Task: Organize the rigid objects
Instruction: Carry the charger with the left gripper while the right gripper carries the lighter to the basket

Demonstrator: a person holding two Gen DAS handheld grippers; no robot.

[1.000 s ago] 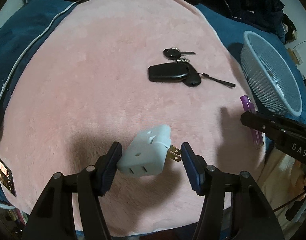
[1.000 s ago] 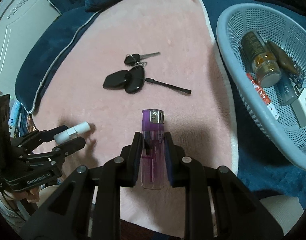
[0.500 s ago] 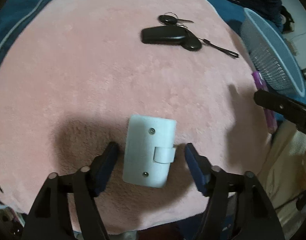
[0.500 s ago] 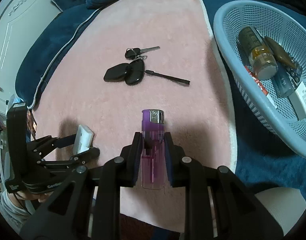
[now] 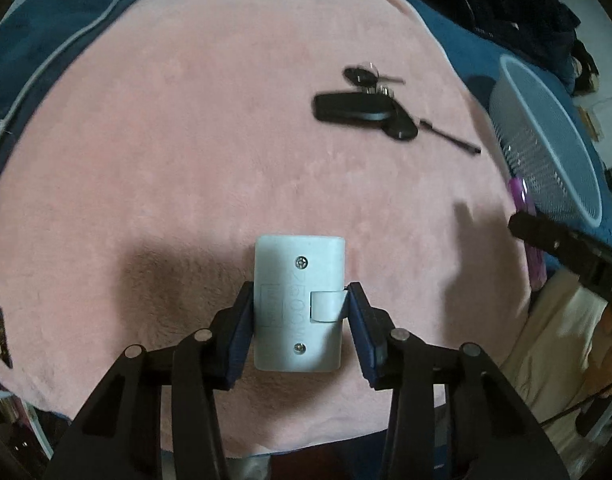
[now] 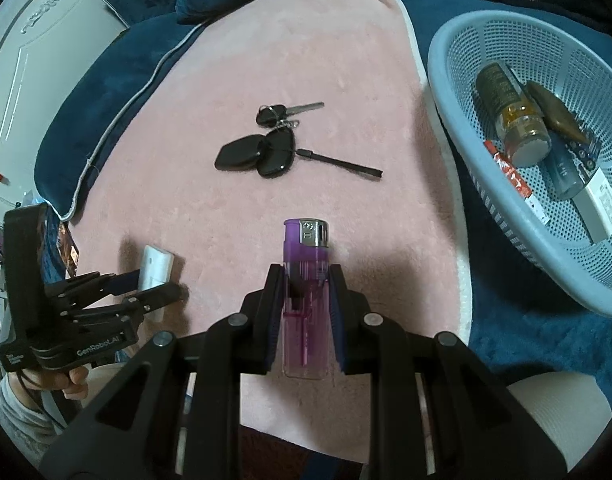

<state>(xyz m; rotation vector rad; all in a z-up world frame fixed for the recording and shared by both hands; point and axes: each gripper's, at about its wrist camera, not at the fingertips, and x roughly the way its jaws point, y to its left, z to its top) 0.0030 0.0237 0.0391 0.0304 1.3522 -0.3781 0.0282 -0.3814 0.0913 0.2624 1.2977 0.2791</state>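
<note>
Left claw (image 5: pixel 300 312) just closed on the white adapter (image 5: pixel 299 304) near the blanket (image 5: pixel 186 140) edge — right claw (image 6: pixel 306 300) pinches the purple lighter (image 6: pixel 305 280).

Both grippers are black plastic linkages with round silver pivot screws and dark blue finger pads (image 5: pixel 358 312). White "GenRobot.AI" lettering marks the left gripper (image 6: pixel 146 286), held by a grey-sleeved hand (image 6: pixel 72 378).

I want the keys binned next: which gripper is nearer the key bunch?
Right gripper, though holding the lighter; the keys lie just ahead. The left gripper sits further back.
</note>
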